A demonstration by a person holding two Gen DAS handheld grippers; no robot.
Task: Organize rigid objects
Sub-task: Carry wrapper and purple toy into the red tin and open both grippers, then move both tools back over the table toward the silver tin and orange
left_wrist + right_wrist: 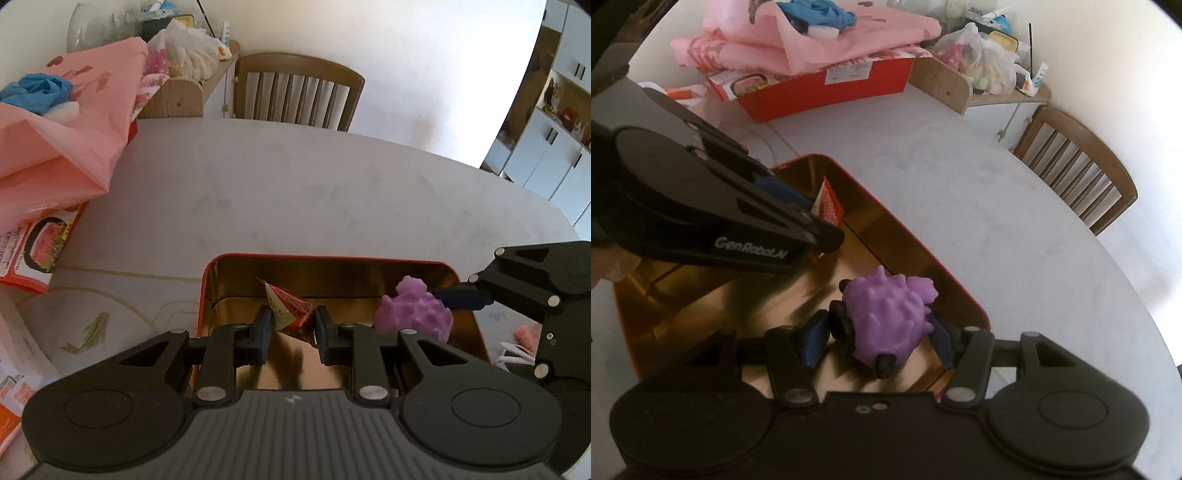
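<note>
The right gripper (879, 338) grasps the purple spiky toy (886, 314) between its pads, hanging it just above the gold floor of the red-rimmed tin (960, 291). Farther in, the left gripper (291, 332) pinches a red pyramid packet (290, 306) over the tin's left half, so both loads need only go straight down

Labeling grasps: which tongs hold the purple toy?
The right tongs grip the spiky purple toy over the red tin; the left tongs hold a red-and-white packet.
</note>
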